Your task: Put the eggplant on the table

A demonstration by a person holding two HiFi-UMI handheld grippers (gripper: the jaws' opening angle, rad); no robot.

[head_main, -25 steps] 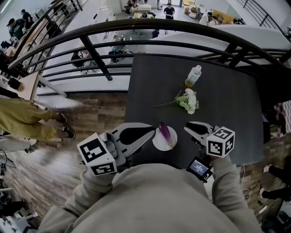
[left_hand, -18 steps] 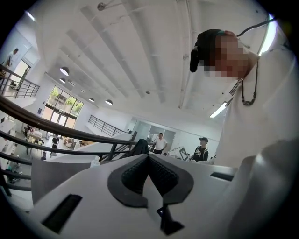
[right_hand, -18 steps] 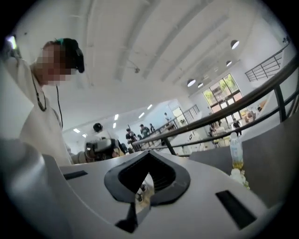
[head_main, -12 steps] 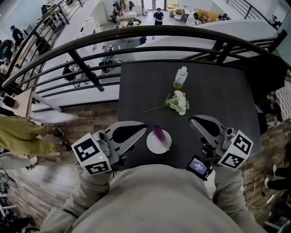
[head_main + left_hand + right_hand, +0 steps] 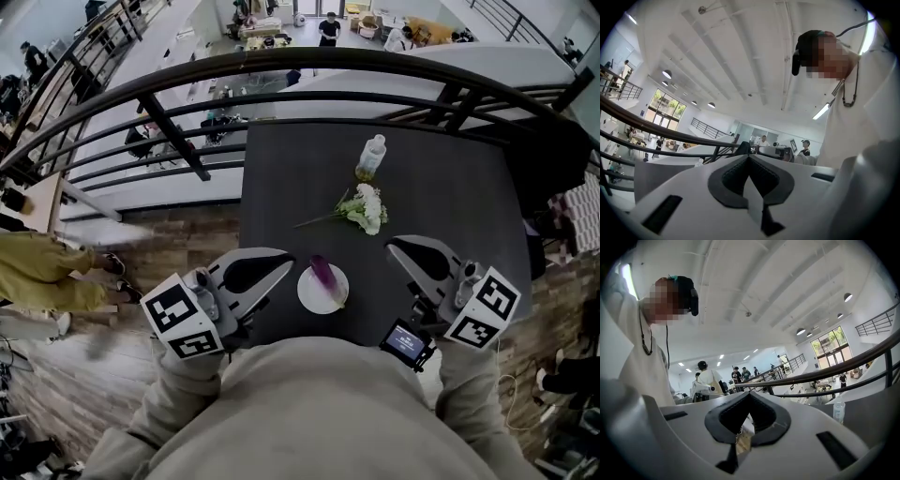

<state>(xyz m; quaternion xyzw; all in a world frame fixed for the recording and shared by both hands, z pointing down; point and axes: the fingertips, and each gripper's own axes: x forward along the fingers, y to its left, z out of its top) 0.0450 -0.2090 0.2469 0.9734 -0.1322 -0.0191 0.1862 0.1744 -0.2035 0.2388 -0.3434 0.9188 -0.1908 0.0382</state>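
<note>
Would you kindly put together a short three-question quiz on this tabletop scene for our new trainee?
1. True or false: the eggplant lies on the white plate.
2. Which thing on the dark table stands farthest from the person? A. the flowers B. the clear bottle C. the white plate
3. Fill the gap: the left tongs and the right tongs are both ____ and hold nothing.

Key: 1 true; 2 B; 3 shut.
</note>
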